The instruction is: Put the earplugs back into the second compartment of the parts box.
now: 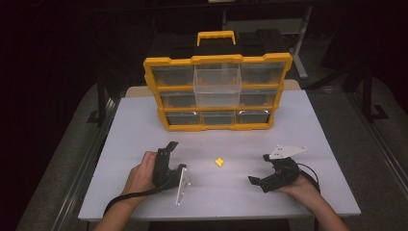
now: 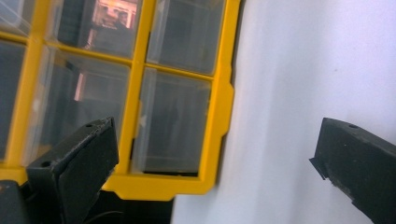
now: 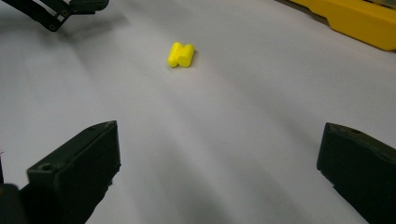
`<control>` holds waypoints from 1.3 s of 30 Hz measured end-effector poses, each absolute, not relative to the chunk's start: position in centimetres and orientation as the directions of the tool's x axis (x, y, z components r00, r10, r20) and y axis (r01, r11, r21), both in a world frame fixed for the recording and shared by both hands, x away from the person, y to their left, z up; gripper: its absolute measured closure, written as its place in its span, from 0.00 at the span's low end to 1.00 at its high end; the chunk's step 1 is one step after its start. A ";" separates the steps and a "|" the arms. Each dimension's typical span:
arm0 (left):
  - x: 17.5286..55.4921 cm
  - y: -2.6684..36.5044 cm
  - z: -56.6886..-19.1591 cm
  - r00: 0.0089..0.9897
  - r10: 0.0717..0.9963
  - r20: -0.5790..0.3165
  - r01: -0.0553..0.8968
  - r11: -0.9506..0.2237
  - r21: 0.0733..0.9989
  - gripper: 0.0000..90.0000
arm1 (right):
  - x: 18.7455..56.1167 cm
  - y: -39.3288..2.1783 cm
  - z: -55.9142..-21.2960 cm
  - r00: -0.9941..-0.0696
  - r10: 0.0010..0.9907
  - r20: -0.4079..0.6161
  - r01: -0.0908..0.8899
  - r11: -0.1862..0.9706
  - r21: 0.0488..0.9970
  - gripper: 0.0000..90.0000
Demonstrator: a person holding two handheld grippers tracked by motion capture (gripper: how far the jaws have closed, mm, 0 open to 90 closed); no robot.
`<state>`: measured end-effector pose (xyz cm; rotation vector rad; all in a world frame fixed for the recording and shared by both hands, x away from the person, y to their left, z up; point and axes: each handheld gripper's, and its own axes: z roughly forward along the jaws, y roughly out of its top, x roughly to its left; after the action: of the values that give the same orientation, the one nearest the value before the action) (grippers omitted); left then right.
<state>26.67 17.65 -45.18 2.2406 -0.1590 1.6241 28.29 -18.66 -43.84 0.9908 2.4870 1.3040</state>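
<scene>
Both grippers rest low over the white table (image 1: pixel 144 125), each held in one of the person's hands. Right gripper (image 1: pixel 260 179) sits at the near right of the table, its jaws spread wide with nothing between them; in the right gripper view the two black jaws stand far apart at the lower corners, and bare table surface lies between them. Its grey three-cornered plate (image 1: pixel 286 151) tilts up above the hand, and its cable (image 1: pixel 308 171) loops back toward the wrist. Left gripper (image 1: pixel 169 148) sits at the near left, its jaws likewise spread and empty; in the left gripper view they frame the yellow edge of the organizer case (image 2: pixel 219 116) and a strip of table beside it. Its plate (image 1: pixel 182 185) hangs edge-down on the side nearest the table's middle, and its cable (image 1: pixel 139 195) trails back along the forearm. Between the two grippers, well apart from each, lies a small yellow piece (image 1: pixel 219 162) on the table; the right gripper view shows it as two short yellow cylinders (image 3: pixel 181 55) lying side by side and touching, ahead of the open jaws. Beyond it, toward the far edge, the yellow organizer case (image 1: pixel 163 62) stands upright with a handle (image 1: pixel 216 36) on top. One clear drawer (image 1: pixel 217 86) in the upper middle column projects forward from its front.
</scene>
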 end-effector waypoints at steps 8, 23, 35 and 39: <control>27.1 18.0 -44.9 0.431 0.225 0.874 -0.255 -0.898 0.357 0.00 | 28.3 -18.7 -43.9 -0.766 0.623 0.157 0.483 0.398 0.780 0.00; 28.1 19.1 -44.1 0.536 0.412 0.737 -0.137 -0.819 0.557 0.00 | 28.3 -18.8 -43.9 -0.766 0.624 0.157 0.484 0.398 0.780 0.00; 28.7 19.8 -43.6 0.594 0.530 0.605 -0.037 -0.733 0.679 0.00 | 28.3 -18.8 -43.9 -0.766 0.623 0.156 0.484 0.400 0.779 0.00; 28.8 19.9 -43.5 0.602 0.560 0.569 -0.010 -0.707 0.707 0.00 | 28.2 -18.8 -43.9 -0.766 0.623 0.155 0.482 0.399 0.780 0.00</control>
<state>28.76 19.89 -43.49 2.1456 0.4323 1.0744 28.22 -18.85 -43.86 0.9926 2.4884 1.3040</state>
